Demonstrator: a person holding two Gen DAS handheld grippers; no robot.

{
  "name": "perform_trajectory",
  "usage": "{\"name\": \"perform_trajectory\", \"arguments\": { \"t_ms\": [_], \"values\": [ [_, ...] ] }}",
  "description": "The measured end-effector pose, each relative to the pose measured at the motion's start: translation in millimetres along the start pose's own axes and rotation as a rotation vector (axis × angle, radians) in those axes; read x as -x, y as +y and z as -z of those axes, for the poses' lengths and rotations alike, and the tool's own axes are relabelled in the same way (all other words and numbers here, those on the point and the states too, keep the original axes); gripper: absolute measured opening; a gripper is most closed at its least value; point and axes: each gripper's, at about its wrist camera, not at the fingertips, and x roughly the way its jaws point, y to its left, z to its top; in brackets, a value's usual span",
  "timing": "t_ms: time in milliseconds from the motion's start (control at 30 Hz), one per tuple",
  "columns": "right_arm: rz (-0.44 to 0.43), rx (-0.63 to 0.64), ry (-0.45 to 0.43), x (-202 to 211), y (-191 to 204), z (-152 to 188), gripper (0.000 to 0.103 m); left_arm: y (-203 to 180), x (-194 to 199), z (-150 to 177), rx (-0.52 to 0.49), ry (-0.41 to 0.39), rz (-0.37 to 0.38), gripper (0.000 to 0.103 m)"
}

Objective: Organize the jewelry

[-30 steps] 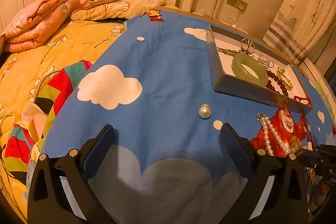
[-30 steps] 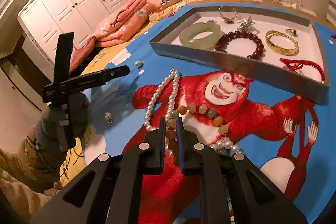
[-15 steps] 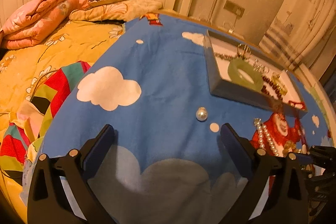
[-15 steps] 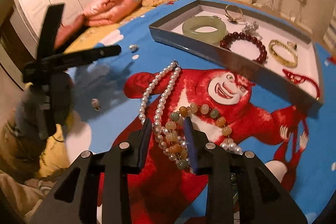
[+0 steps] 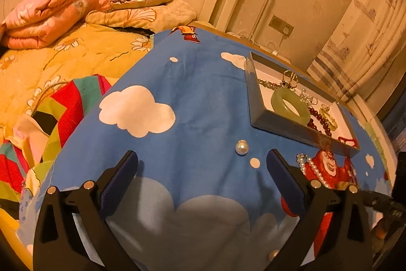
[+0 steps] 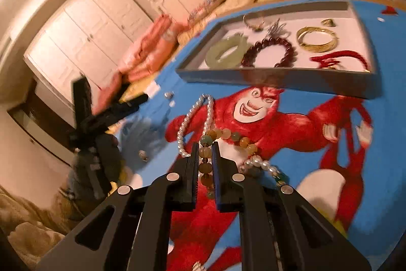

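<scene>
My right gripper (image 6: pixel 205 145) is closing its jaws on a bracelet of amber and green beads (image 6: pixel 229 135); a run of its beads sits pinched between the pads. A white pearl necklace (image 6: pixel 183 128) lies tangled with it on the red cartoon ape print. Beyond stands the grey tray (image 6: pixel 279 79) holding a jade bangle (image 6: pixel 224 53), a dark red bead bracelet (image 6: pixel 269 53), a gold bangle (image 6: pixel 317 38) and a red cord (image 6: pixel 337 59). My left gripper (image 5: pixel 202 156) hovers open over blue cloth, a loose pearl (image 5: pixel 241 147) just ahead of its right finger.
A small bead (image 6: pixel 144 155) lies on the cloth near a gloved hand (image 6: pixel 101 151) that holds the left gripper. The blue cloth ends at the left over a yellow bedspread (image 5: pixel 76 55) with folded pink bedding (image 5: pixel 48 17). A wall and curtain stand behind the tray (image 5: pixel 291 126).
The right gripper's jaws spread over the bead bracelet, then came together on it as the gripper rolled and shifted. The left gripper stayed open and barely moved.
</scene>
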Motion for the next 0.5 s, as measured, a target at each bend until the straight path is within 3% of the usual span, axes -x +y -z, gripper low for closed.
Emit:
{"name": "perform_trajectory", "arguments": {
  "t_ms": [200, 333, 500],
  "values": [
    [-0.085, -0.117, -0.142, 47, -24, 9, 0.011, -22, 8, 3, -0.078, -0.016, -0.041, 0.100],
    [-0.122, -0.191, -0.184, 65, -41, 22, 0.011, -54, 12, 12, -0.170, 0.002, -0.005, 0.100],
    [-0.128, -0.201, -0.215, 76, -44, 24, 0.011, -109, 19, 23, -0.300, 0.034, 0.107, 0.100]
  ]
}}
